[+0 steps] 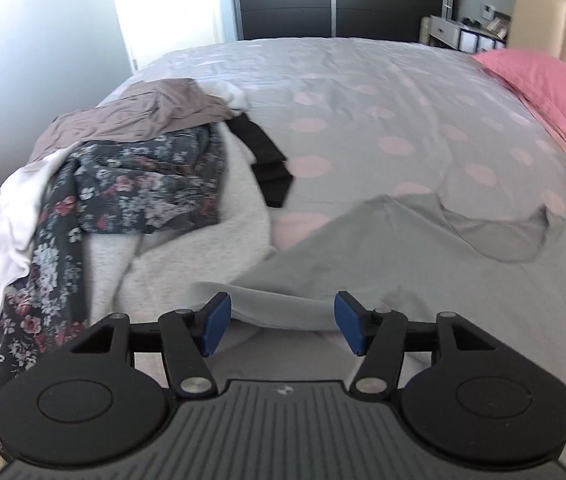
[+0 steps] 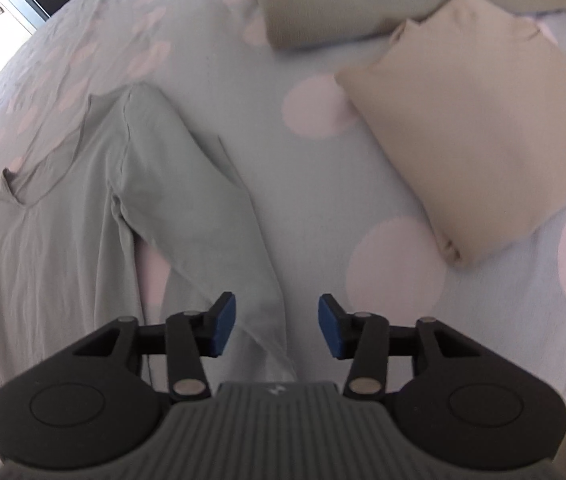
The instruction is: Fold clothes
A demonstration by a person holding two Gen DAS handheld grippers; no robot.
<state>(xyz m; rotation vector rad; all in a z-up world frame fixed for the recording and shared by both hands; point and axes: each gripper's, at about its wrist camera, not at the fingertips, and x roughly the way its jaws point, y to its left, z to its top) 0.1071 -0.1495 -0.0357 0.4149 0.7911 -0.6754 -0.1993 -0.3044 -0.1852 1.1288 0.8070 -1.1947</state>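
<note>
Bed (image 1: 363,80): left view shows laundry pile (image 1: 123,176), right folded tops (image 2: 467,128).

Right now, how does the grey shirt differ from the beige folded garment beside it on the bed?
The grey shirt lies spread out, one sleeve bent across; the beige folded garment is a compact rectangle. The grey shirt is thin and wrinkled; the beige garment looks thick and smooth. The grey shirt reaches the right tongs; the beige garment lies apart. Both rest on the dotted bedcover.
</note>
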